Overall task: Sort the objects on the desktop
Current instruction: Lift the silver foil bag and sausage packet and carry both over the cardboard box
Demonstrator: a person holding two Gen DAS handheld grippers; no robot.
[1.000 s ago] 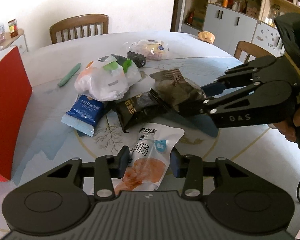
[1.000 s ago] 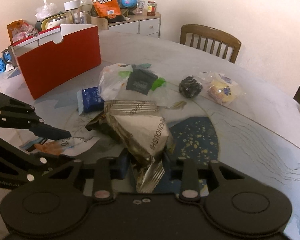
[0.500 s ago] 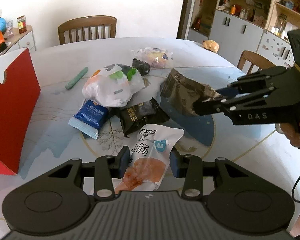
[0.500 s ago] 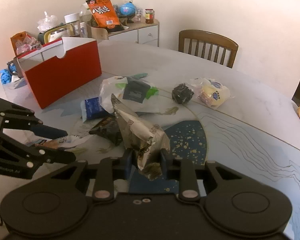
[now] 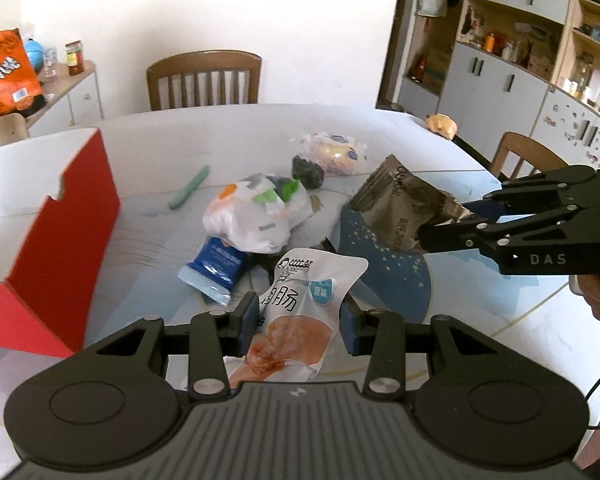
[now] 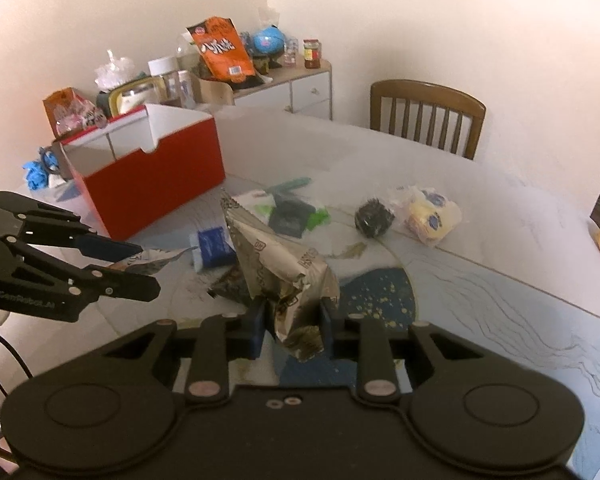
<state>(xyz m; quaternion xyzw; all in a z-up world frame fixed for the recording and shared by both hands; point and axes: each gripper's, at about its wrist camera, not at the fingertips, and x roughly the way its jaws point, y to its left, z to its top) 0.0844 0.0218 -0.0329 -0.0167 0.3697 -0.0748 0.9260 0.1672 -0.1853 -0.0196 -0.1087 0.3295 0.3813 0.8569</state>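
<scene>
1. The left gripper [image 5: 299, 322] is closed on a white sausage pouch [image 5: 300, 312], lifted above the table [image 5: 500, 320]
2. The right gripper [image 6: 293, 322] is squeezed shut on a crinkly dark foil snack bag [image 6: 276, 264], also in the air
3. The red box [image 6: 148, 176] sits well apart to the left
4. The floppy bags could slip out, or bump each other on the way, since both are held by thin edges

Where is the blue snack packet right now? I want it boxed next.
In the left wrist view the blue snack packet lies on the table left of centre, tucked under the white plastic bag.
</scene>
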